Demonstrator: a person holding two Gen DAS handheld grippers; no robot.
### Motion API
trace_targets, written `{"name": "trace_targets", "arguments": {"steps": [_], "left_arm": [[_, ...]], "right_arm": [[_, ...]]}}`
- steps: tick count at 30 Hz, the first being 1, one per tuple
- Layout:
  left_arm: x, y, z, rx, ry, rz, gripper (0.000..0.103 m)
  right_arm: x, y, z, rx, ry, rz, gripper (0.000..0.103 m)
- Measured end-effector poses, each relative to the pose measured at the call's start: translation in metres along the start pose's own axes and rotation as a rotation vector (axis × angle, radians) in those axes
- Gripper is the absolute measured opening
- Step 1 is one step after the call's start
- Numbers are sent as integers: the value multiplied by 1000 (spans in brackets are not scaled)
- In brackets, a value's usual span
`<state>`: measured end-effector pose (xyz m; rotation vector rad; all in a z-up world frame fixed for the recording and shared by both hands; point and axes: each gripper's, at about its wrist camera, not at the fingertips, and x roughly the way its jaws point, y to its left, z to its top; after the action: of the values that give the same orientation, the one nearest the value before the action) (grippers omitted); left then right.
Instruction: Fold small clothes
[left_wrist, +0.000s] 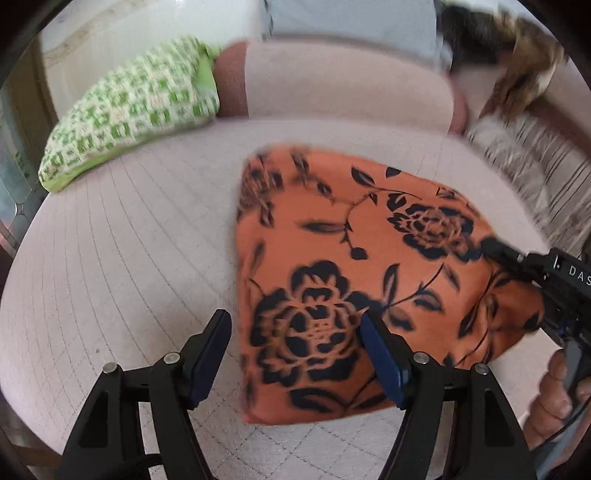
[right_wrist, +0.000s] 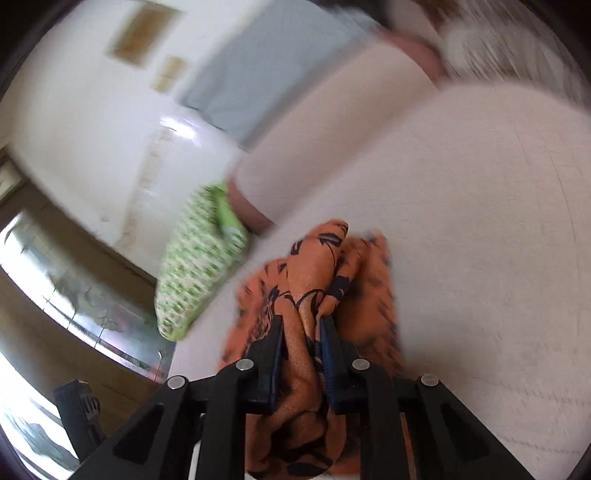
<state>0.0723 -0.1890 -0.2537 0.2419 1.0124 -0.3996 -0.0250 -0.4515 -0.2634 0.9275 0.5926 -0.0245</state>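
One orange cloth (left_wrist: 332, 266) printed with dark navy roses and leaves is spread on a pale quilted bed (left_wrist: 122, 251), its left edge folded straight. The left tool (left_wrist: 295, 332) is held spread wide over the cloth's near left edge, gripping nothing. The right tool (right_wrist: 301, 332) is pressed together on a bunched fold of the cloth. A green-and-white patterned pillow (left_wrist: 125, 107) is seen behind.
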Motion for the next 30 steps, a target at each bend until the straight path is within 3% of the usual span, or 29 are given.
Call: {"name": "trace_targets", "arguments": {"steps": [1, 2, 3, 5, 8, 10, 13, 16, 17, 19, 20, 24, 26, 30], "left_arm": [[18, -2, -4, 15, 69, 37, 74], [25, -2, -7, 14, 87, 48, 76], [22, 1, -9, -6, 63, 24, 76], [15, 7, -8, -23, 54, -12, 76], [3, 16, 0, -25, 10, -24, 76], [1, 19, 5, -15, -13, -16, 76], [9, 23, 5, -7, -17, 13, 76], [23, 31, 4, -11, -3, 7, 77], [25, 32, 2, -18, -1, 6, 81], [32, 31, -2, -30, 3, 15, 86], [35, 29, -3, -19, 10, 15, 86], [30, 21, -7, 18, -2, 50, 86], [27, 19, -10, 19, -2, 59, 86], [26, 22, -15, 5, -6, 63, 86]], "right_arm": [[21, -14, -3, 51, 145, -26, 25], [39, -25, -7, 98, 256, -69, 26], [44, -34, -8, 150, 286, -84, 28], [28, -38, 2, 209, 195, -39, 29], [-7, -25, 19, 130, -53, -94, 31], [-19, -17, 30, 85, -129, -24, 31], [-1, 4, 40, -21, -81, 40, 31], [29, 8, 45, -26, 37, 109, 31], [48, 8, 42, -25, 98, 88, 31], [90, -6, 37, 12, 220, -67, 30], [107, -9, 36, 28, 254, -99, 30], [92, -7, 40, 22, 190, -57, 30], [78, 2, 31, -35, 159, -64, 30], [48, 19, 11, -83, 123, 0, 30]]}}
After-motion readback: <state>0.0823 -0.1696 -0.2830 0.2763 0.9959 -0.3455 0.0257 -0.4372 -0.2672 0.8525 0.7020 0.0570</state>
